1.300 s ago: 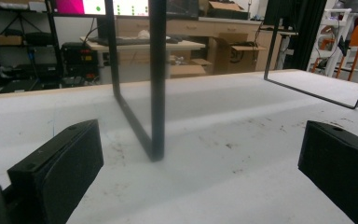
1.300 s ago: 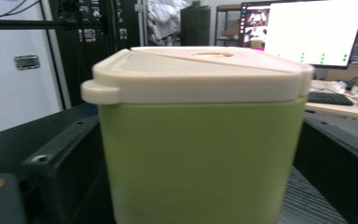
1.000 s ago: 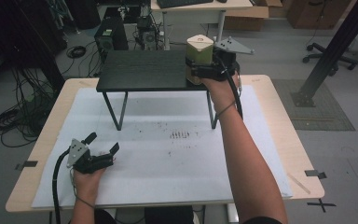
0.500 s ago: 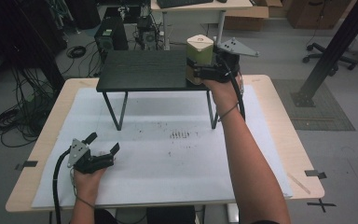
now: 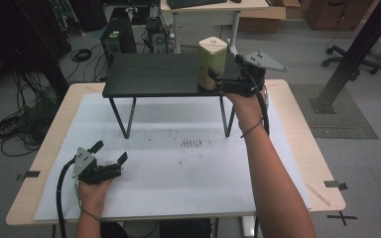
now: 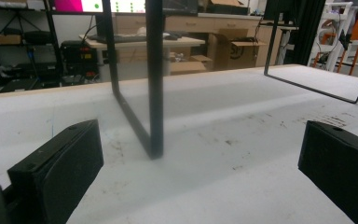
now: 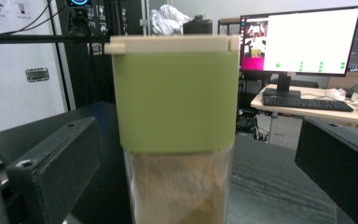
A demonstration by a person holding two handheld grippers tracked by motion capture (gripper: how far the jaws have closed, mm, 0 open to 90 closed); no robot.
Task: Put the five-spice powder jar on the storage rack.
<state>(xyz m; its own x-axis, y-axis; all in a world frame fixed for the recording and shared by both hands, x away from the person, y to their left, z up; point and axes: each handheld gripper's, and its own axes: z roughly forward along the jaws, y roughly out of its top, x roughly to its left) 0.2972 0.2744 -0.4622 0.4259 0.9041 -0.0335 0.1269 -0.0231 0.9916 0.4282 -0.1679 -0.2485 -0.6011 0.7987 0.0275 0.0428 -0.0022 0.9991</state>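
Note:
A clear container (image 5: 212, 62) with a green band, a cream lid and tan contents stands upright on the right end of a black raised stand (image 5: 149, 74). My right gripper (image 5: 224, 75) is open at the container, one jaw on each side. In the right gripper view the container (image 7: 175, 116) stands between the jaws with a gap on both sides. My left gripper (image 5: 111, 151) rests open near the front left of the white mat (image 5: 178, 173), with nothing between its jaws. In the left gripper view my left gripper (image 6: 191, 154) faces a black leg (image 6: 154, 93) of the stand.
The stand's thin black legs (image 5: 121, 116) rest on the mat. Dark scuff marks (image 5: 193, 144) dot the mat's middle. Behind the table are a desk (image 5: 213, 10), computer gear and cables on the floor (image 5: 15, 124). A monitor (image 7: 303, 42) and keyboard are visible in the right gripper view.
The right hand and gripper have drawn back slightly toward the person, while the container stays on the stand. The left gripper has not moved.

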